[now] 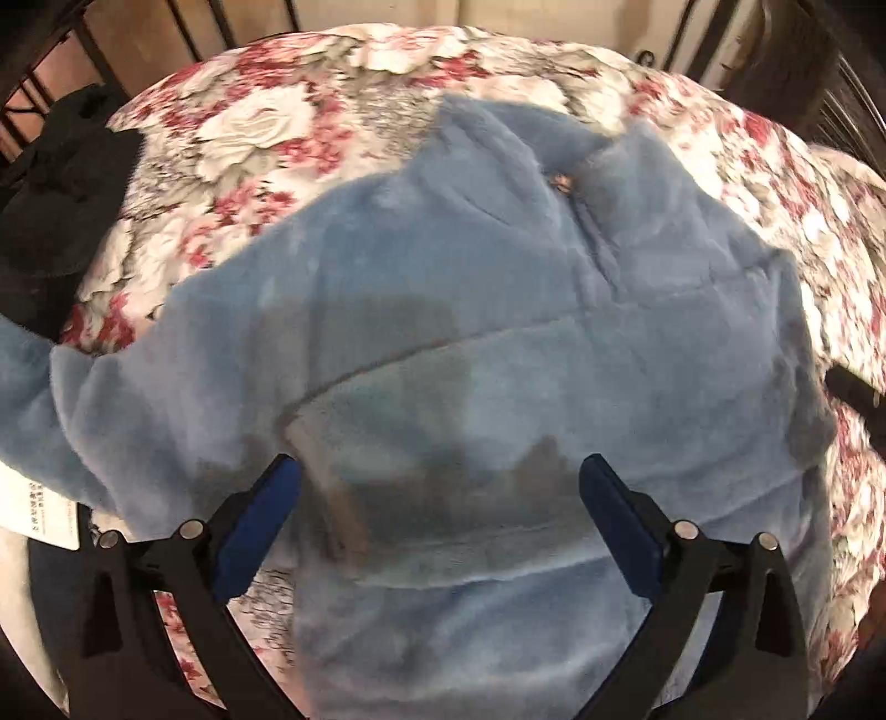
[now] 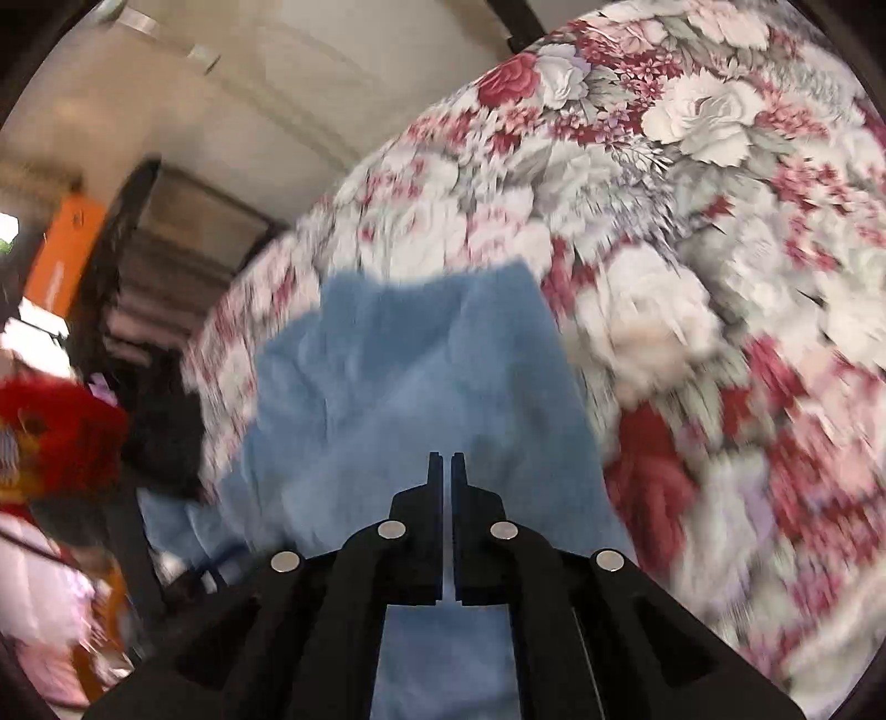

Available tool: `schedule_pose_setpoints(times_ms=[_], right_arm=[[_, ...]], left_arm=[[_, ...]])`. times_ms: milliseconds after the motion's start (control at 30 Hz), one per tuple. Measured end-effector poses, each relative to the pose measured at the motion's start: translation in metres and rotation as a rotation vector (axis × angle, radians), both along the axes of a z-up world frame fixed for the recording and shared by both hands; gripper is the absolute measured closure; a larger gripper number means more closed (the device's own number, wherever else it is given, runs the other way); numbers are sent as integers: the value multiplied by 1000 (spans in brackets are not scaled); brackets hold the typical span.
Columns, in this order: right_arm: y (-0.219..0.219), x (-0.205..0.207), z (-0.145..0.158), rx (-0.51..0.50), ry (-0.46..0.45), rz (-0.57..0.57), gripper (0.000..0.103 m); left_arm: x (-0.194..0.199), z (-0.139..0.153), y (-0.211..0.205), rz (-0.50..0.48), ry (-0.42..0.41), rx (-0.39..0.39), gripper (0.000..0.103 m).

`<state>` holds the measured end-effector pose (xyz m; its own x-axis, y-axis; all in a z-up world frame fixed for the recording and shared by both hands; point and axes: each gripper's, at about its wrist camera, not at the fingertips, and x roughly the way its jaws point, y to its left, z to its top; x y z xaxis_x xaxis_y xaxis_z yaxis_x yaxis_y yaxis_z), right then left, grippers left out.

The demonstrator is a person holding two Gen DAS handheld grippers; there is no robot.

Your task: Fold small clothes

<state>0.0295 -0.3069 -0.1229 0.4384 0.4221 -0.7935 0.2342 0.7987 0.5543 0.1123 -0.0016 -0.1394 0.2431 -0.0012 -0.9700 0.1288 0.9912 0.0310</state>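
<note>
You are in a home, in what looks like a bedroom. A floral cover (image 1: 266, 127) of white and red roses spreads over a soft, rounded surface that reads as a bed, and dark metal bars (image 1: 183, 33) like a bed frame stand behind it in your left wrist view. A heap of dark clothing (image 1: 66, 194) sits at its edge. To the side in your right wrist view you see a red plush toy (image 2: 61, 432), an orange box (image 2: 61, 255) and dark shelving (image 2: 166, 249).
</note>
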Motion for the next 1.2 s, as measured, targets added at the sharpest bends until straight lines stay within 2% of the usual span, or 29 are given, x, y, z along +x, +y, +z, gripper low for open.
schedule_pose_setpoints(times_ms=[67,100,167,200,233,267,367,433,467,533,567,633,667,733,800,833,867,967,1033,1067,1100,1133,1200], right_arm=[[4,-11,-16,-88,79,28,103],[2,-12,-41,-124,160,44,103],[-14,-16,-64,-1,203,-15,103],[-15,-16,-62,29,210,-36,103],[-18,-16,-51,48,203,-63,103],[-17,-16,-39,37,171,-62,98],[0,-7,1,-12,30,-4,98],[9,10,8,-12,-7,4,98],[11,20,5,-18,-2,-5,98],[11,29,-21,-57,86,-14,100],[12,31,-47,-74,177,-11,103],[5,25,-68,11,186,-60,103],[2,24,-64,32,192,-78,103],[-1,20,-45,40,171,-91,95],[-2,8,-18,16,109,-71,80],[-1,1,-6,9,91,-61,63],[0,-1,-3,12,83,-60,58],[3,-14,12,59,59,-54,58],[3,-28,20,98,43,-65,58],[7,-31,23,115,37,-69,58],[12,-30,26,127,31,-69,58],[13,-33,29,135,24,-64,57],[16,-33,34,123,20,-51,56]], left_arm=[[-1,-27,-5,-18,77,84,4],[-2,-39,-5,-21,106,93,4],[-3,-41,-1,-5,98,63,4],[-2,-36,0,-2,100,59,4],[-4,-26,3,3,95,45,5],[-5,-16,7,8,79,36,5],[-7,12,27,40,13,20,5],[-6,13,40,66,16,14,5],[-5,5,50,86,43,24,5],[-3,-20,60,103,119,70,4],[-4,-31,62,93,140,76,4],[-7,-28,62,69,113,72,4],[-8,-18,64,73,98,86,4],[-17,13,77,115,23,80,5],[-23,38,94,158,-31,27,5],[-26,45,103,182,-47,13,5],[-30,53,118,219,-62,5,5],[-38,51,171,350,-58,10,5],[-36,40,211,453,-49,-41,5],[-53,36,204,505,-58,-55,5],[-53,36,212,531,-72,-64,5],[-63,38,209,547,-90,-69,5],[-59,47,219,556,-164,-119,5]])
